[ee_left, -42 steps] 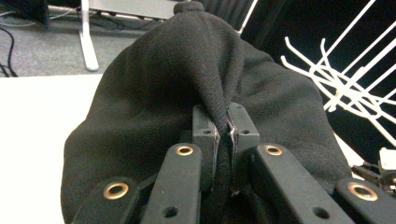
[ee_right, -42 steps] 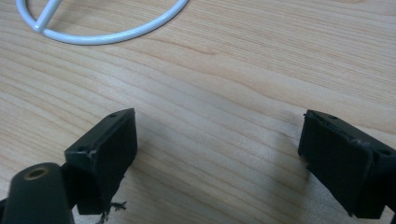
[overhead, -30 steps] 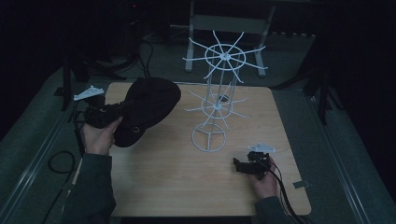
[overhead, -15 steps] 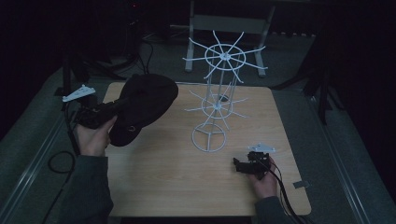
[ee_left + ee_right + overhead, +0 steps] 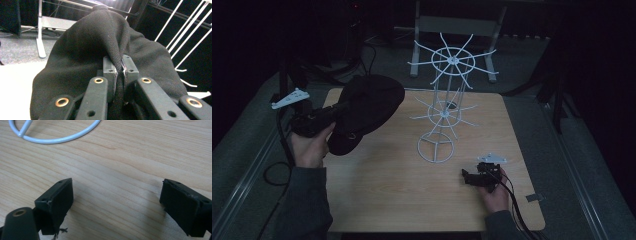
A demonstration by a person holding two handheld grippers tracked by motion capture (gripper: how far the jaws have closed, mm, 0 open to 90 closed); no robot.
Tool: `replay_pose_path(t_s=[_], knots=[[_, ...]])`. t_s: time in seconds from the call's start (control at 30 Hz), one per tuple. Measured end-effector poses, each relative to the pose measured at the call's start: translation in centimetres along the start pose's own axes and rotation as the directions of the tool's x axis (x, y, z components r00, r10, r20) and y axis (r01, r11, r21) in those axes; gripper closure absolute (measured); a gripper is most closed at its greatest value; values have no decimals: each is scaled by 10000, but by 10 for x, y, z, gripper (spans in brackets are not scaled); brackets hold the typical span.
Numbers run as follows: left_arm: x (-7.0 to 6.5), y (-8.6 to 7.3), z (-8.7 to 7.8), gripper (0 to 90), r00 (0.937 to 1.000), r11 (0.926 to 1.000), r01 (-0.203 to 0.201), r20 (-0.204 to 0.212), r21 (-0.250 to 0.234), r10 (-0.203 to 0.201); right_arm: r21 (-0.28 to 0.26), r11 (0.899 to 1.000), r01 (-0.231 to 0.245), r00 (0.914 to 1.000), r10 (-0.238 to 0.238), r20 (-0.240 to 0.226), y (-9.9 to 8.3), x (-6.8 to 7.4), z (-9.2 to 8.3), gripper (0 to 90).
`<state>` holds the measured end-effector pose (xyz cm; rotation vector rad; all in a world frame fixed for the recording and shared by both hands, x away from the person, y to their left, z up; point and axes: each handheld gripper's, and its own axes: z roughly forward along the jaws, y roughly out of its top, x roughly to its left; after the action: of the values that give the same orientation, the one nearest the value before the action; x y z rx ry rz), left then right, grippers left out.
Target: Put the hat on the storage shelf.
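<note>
Left tool pinches a fold of the black hat, carried above the worktop's left side; right tool rests wide open, empty. Carrying step, I'd say: next, swing it onto a prong of the white rack

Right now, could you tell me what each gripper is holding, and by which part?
The left gripper pinches a fold of cloth of the black hat, lifted above the table. The right gripper is open, holding nothing.

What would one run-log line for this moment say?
left gripper: shut on black hat | right gripper: open, empty, over table | white wire rack: bare
</note>
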<state>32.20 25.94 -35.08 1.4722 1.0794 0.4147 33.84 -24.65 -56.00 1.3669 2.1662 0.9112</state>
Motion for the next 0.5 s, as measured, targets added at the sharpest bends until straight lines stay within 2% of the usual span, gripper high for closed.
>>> replay_pose_path(t_s=[0.3, 0.5], knots=[[-4, 2, -3, 850, 10000, 9999, -29, 91, -152, 30, -2, 10000, 8, 10000, -8, -1, 0, 0, 0, 115], [-8, 4, -4, 851, 9995, 9995, -3, 300, -311, 12, -2, 10000, 11, 10000, -11, 0, 0, 0, 0, 114]])
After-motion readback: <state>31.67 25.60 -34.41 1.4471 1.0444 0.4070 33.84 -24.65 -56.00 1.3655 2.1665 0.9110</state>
